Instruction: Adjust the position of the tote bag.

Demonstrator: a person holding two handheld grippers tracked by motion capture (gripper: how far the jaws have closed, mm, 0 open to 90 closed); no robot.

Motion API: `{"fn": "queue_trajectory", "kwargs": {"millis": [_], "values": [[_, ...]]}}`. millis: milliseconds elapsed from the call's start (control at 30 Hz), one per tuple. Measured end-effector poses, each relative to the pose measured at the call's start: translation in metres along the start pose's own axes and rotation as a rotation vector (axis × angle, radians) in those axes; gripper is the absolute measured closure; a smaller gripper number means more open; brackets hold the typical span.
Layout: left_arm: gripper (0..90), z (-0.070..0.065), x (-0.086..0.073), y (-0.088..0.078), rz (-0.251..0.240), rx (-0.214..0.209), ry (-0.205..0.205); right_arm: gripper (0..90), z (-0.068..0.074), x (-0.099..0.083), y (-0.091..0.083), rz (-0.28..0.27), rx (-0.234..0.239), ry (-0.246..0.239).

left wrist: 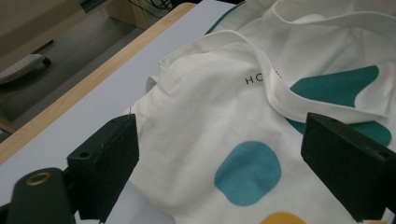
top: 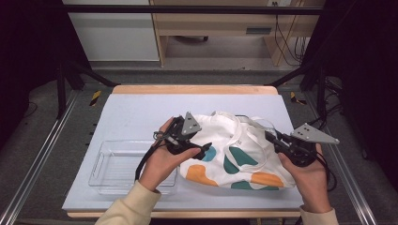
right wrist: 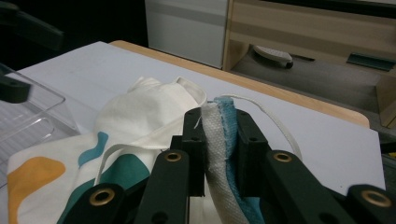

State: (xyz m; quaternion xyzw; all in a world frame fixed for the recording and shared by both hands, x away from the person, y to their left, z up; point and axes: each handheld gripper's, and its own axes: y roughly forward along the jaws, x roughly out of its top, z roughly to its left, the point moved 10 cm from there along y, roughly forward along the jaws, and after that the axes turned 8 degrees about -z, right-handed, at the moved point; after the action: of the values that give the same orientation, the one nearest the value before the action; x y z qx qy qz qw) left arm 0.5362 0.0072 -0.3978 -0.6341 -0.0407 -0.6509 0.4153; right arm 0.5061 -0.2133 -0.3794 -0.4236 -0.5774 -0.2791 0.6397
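A white cloth bag (top: 234, 150) with teal, blue and orange blotches is lying crumpled on the pale table (top: 141, 112), toward its right half. Its straps are trailing loosely over the top of it.

The left gripper (top: 199, 149) is hovering at the bag's left edge, held in the person's left hand (top: 162, 164). In the left gripper view its jaws are standing wide apart with nothing between them but the cloth below: the blue blotch (left wrist: 247, 172) is sitting between the two jaws, nearer the right one, and a strap (left wrist: 299, 100) is running just beyond the right jaw's tip. The bag's edge is lying close against the inner face of the left jaw; whether it is touching cannot be told.

The right gripper (top: 271, 137) is sitting at the bag's right side, held in the right hand (top: 309, 180). In the right gripper view its jaws are pressing together on a bunched fold of the bag (right wrist: 219, 140), white cloth against one jaw and blue lining against the other, the fold poking up past the jaw tips. A thin strap (right wrist: 275, 121) is looping out beyond the right jaw.

A clear plastic tray (top: 108, 164) is resting on the table behind the left gripper's jaws, under the left hand.
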Motion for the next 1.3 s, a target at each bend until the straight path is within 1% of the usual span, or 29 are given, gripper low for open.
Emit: {"fn": "queue_trajectory", "kwargs": {"millis": [100, 167, 333, 433, 500, 533, 700, 767, 800, 867, 933, 1000, 1033, 1067, 1133, 1200, 1300], "values": [[13.7, 0.003, 0.002, 0.014, 0.024, -0.011, 0.000, 77.6, 0.001, 0.001, -0.003, -0.012, 0.013, 0.009], [14.4, 0.007, 0.005, 0.023, 0.034, -0.004, -0.004, 77.6, 0.002, 0.003, -0.005, -0.020, 0.019, 0.010], [15.7, 0.013, 0.010, 0.036, 0.027, 0.001, -0.030, 77.6, 0.010, 0.008, -0.010, -0.038, 0.047, 0.004], [18.6, 0.017, 0.013, 0.042, 0.022, 0.009, -0.047, 77.6, 0.012, 0.010, -0.013, -0.043, 0.059, 0.000], [21.3, 0.020, 0.014, 0.044, 0.025, 0.012, -0.043, 77.6, 0.015, 0.012, -0.015, -0.047, 0.066, 0.002], [22.0, 0.020, 0.015, 0.045, 0.017, 0.014, -0.050, 77.6, 0.016, 0.013, -0.016, -0.050, 0.069, -0.001], [23.2, 0.018, 0.020, 0.050, 0.013, 0.008, -0.039, 77.6, 0.020, 0.016, -0.020, -0.063, 0.085, -0.002], [24.2, 0.022, 0.021, 0.052, 0.017, 0.015, -0.035, 77.6, 0.022, 0.017, -0.020, -0.065, 0.089, -0.006], [25.2, 0.024, 0.021, 0.054, 0.020, 0.022, -0.035, 77.6, 0.023, 0.018, -0.021, -0.068, 0.091, -0.007], [28.7, 0.029, 0.023, 0.058, 0.013, 0.024, -0.052, 77.6, 0.024, 0.018, -0.020, -0.069, 0.094, -0.008], [32.2, 0.034, 0.025, 0.064, 0.007, 0.028, -0.060, 77.6, 0.024, 0.018, -0.020, -0.067, 0.094, -0.009], [37.0, 0.041, 0.025, 0.069, 0.010, 0.041, -0.057, 77.6, 0.024, 0.017, -0.019, -0.063, 0.094, -0.010], [37.0, 0.043, 0.026, 0.071, 0.009, 0.043, -0.059, 77.6, 0.024, 0.017, -0.019, -0.063, 0.094, -0.010], [38.3, 0.044, 0.027, 0.076, 0.004, 0.036, -0.079, 77.6, 0.024, 0.017, -0.019, -0.063, 0.094, -0.012], [42.5, 0.045, 0.029, 0.082, -0.003, 0.019, -0.088, 77.6, 0.024, 0.016, -0.019, -0.062, 0.093, -0.010], [43.6, 0.048, 0.031, 0.088, -0.003, 0.021, -0.087, 77.6, 0.025, 0.016, -0.018, -0.063, 0.094, -0.009], [46.8, 0.052, 0.032, 0.097, -0.022, 0.030, -0.107, 77.6, 0.026, 0.016, -0.019, -0.065, 0.098, -0.007]]}}
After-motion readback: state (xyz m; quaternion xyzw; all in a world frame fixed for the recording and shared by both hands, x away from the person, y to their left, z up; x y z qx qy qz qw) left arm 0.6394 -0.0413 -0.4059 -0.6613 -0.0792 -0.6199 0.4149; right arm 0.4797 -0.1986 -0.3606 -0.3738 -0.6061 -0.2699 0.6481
